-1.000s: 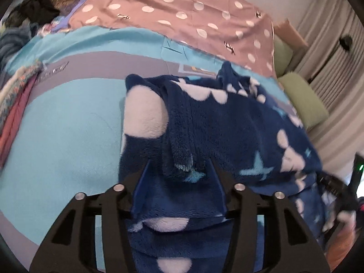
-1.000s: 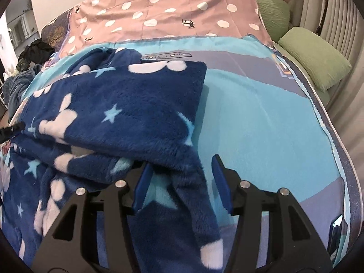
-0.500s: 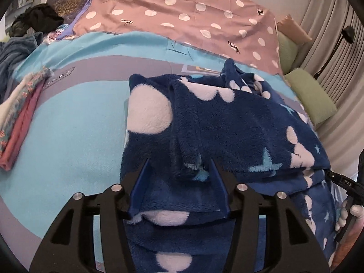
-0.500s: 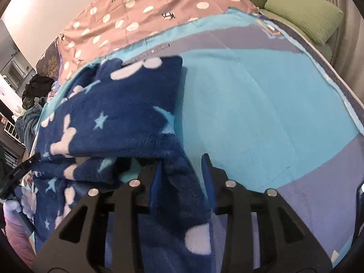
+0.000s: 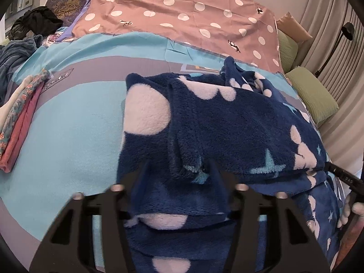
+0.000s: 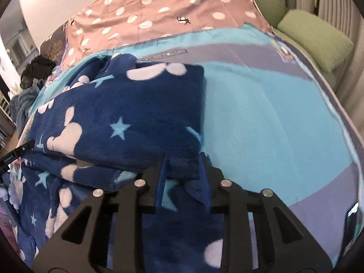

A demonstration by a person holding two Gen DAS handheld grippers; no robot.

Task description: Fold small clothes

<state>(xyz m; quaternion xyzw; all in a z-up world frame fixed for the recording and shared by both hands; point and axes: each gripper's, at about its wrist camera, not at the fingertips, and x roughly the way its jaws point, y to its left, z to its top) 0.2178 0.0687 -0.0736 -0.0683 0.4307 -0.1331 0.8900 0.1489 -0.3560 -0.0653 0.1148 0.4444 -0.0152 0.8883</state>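
A navy fleece garment point(image 5: 227, 122) with white blobs and light blue stars lies partly folded on the blue bed cover point(image 5: 68, 122). It also shows in the right wrist view point(image 6: 127, 118). My left gripper point(image 5: 179, 170) has its jaws wide apart, with a thick fold of the fleece lying between them. My right gripper point(image 6: 183, 166) is shut on the garment's near right corner, its jaws close together on the fabric. The right gripper's tip point(image 5: 341, 175) shows at the far right of the left wrist view. The left gripper's tip point(image 6: 16, 152) shows at the left of the right wrist view.
A pink polka-dot sheet point(image 5: 182, 16) covers the head of the bed. Green pillows point(image 5: 314, 95) lie at the right edge by a curtain. Folded red and floral clothes point(image 5: 20, 113) lie at the left. Dark clothes point(image 5: 36, 22) are piled at the far left.
My right gripper's jaws have closed in on the fleece corner and the gripper has shifted over the bed. My left gripper's jaws stay apart around the fold.
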